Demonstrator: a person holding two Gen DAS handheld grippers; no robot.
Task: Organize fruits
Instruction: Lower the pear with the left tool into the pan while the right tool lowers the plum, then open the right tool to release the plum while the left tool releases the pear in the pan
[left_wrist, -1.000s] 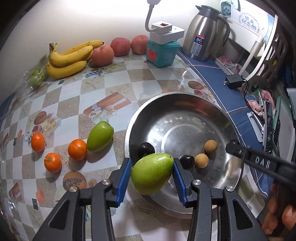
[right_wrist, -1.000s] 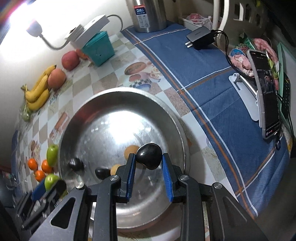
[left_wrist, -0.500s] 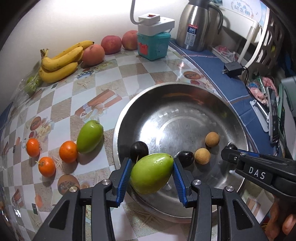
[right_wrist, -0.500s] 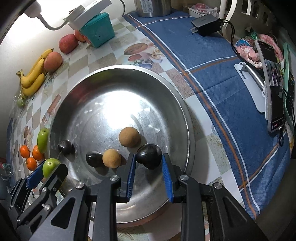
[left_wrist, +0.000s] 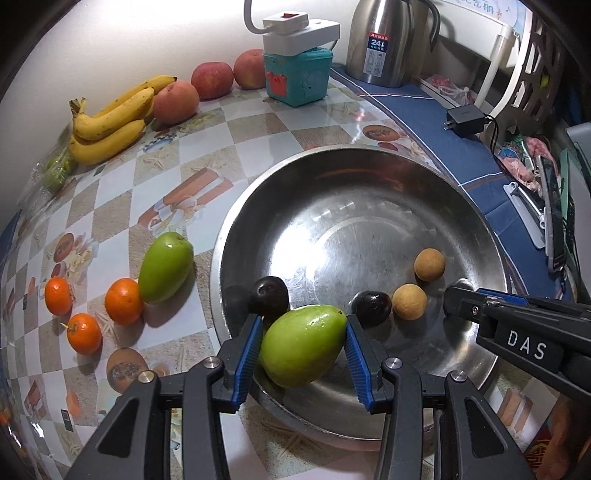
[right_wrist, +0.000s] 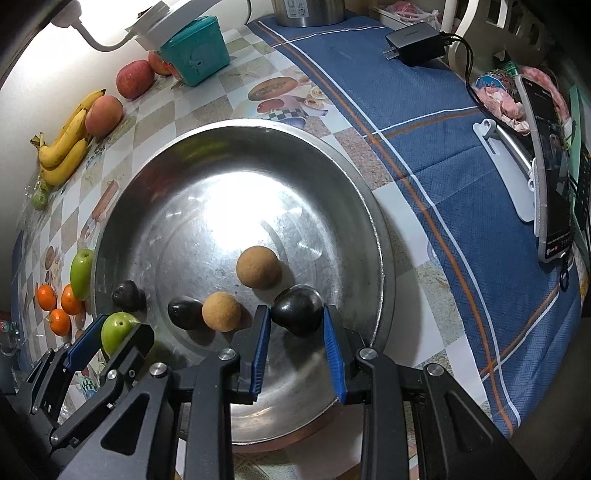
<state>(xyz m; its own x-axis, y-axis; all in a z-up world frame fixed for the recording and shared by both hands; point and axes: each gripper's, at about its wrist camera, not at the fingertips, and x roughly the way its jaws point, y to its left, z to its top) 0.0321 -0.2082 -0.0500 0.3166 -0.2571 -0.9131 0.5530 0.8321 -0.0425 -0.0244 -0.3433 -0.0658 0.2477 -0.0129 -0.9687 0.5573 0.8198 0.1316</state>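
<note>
A green fruit (left_wrist: 301, 345) is clamped between the blue pads of the left gripper (left_wrist: 302, 350), held over the near left rim of the steel basin (left_wrist: 332, 192); whether its underside touches the metal cannot be told. The dark plum (right_wrist: 297, 309) is pinched narrowly in the right gripper (right_wrist: 297, 332), low over the basin's near right part (contact with the floor is hidden by the fruit itself). In the left wrist view the right gripper is cut off at the right edge, and only its black tip is seen, so its plum is all but hidden there. A bit of a person's hand (left_wrist: 565, 439) is glimpsed in the near right corner, blurred. Inside the basin two tan round fruits (right_wrist: 258, 266) and two more dark plums (right_wrist: 184, 313) are seen lying near the front. Only the left wrist view gives the whole fruit row on the checked table (left_wrist: 122, 199): a second green fruit (left_wrist: 166, 271) just left of the basin, three small oranges (left_wrist: 123, 301) beside it, bananas (left_wrist: 110, 123) and red apples (left_wrist: 212, 79) along the far wall, something green in a clear bag (left_wrist: 55, 168) hard to make out. Only the right wrist view shows the phone (right_wrist: 550, 173) on its stand on the blue cloth to the right, in full.
</note>
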